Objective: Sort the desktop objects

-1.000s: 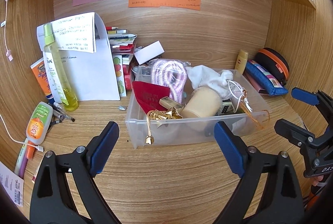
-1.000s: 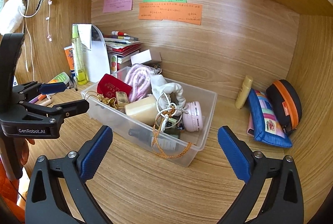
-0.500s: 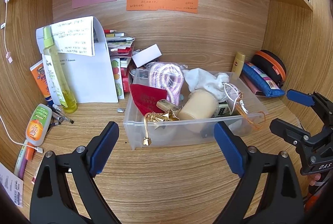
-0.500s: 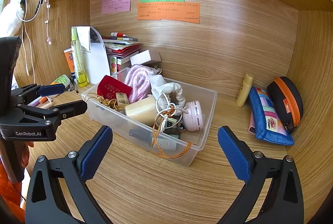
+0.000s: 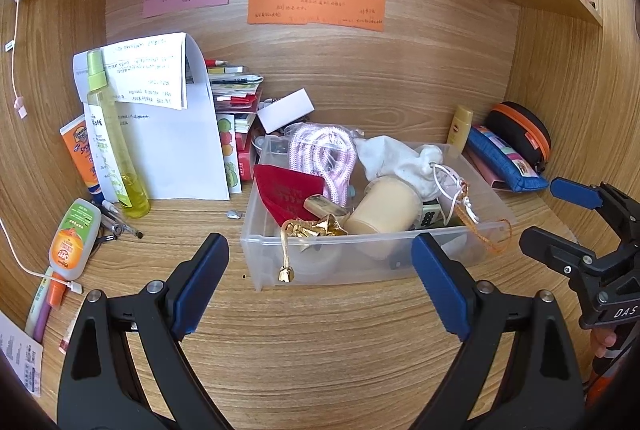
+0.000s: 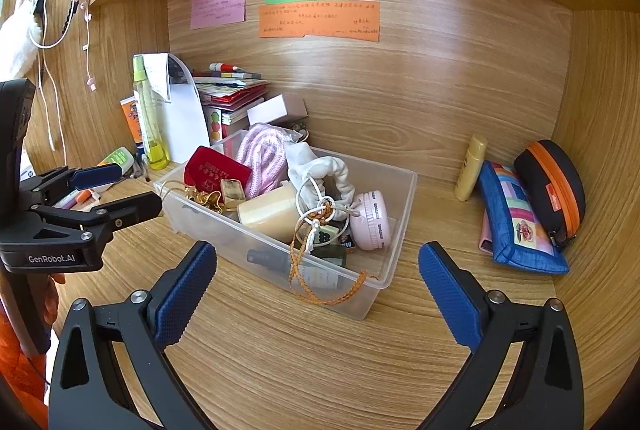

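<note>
A clear plastic bin (image 5: 360, 264) (image 6: 402, 226) stands mid-desk. It holds a red pouch (image 5: 288, 190), pink rope (image 5: 324, 154), white cloth (image 5: 392, 158), a cream cylinder (image 5: 384, 210), a gold ornament (image 5: 316, 228) and a pink round case (image 6: 372, 220). An orange cord (image 6: 320, 296) hangs over its front wall. My left gripper (image 5: 320, 286) (image 6: 132, 186) is open in front of the bin's left end, holding nothing. My right gripper (image 6: 318, 294) (image 5: 548, 214) is open before the bin's right corner, also holding nothing.
At the left stand a yellow spray bottle (image 5: 112, 146), an orange tube (image 5: 80, 150), a sanitizer bottle (image 5: 74, 238), folded paper (image 5: 176, 150), stacked books (image 5: 236, 98) and a white box (image 5: 286, 110). At the right lie a yellow tube (image 5: 460, 124), a blue pouch (image 5: 504, 162) and a black-orange case (image 5: 520, 126).
Both grippers have drawn back slightly from the bin and tilted a little upward. Their jaws stay open, and nothing in the bin has moved.
</note>
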{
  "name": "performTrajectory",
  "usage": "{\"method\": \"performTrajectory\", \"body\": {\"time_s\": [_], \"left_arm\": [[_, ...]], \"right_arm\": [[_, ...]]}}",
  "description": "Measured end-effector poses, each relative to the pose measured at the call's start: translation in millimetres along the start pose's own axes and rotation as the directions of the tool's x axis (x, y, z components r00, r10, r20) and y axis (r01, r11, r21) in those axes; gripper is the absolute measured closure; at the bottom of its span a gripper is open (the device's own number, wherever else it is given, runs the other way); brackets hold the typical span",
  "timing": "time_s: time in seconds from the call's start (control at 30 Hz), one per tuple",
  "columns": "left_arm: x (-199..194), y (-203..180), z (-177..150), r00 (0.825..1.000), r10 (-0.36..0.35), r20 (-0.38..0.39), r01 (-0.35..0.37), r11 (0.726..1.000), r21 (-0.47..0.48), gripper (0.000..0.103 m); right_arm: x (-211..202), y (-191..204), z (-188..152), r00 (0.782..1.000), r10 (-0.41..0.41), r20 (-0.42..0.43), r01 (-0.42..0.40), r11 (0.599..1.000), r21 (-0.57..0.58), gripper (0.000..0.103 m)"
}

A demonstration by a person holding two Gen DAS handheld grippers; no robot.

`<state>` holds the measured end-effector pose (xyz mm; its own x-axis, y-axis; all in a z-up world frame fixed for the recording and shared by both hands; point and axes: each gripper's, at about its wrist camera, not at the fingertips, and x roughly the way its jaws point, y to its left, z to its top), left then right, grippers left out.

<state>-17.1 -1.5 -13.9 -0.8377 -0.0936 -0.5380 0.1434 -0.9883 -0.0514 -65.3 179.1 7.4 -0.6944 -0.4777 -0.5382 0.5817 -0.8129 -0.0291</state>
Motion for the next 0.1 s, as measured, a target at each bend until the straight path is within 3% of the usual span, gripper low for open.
{"method": "performTrajectory", "body": {"time_s": [0.1], "left_arm": [[-0.2,-0.4,-0.3,1.0,-0.011,-0.004,0.011,1.0,0.007,0.01]], "right_arm": [[1.2,-2.8,-0.5,1.0,0.001,-0.003,-0.001,1.0,0.012,0.002]]}}
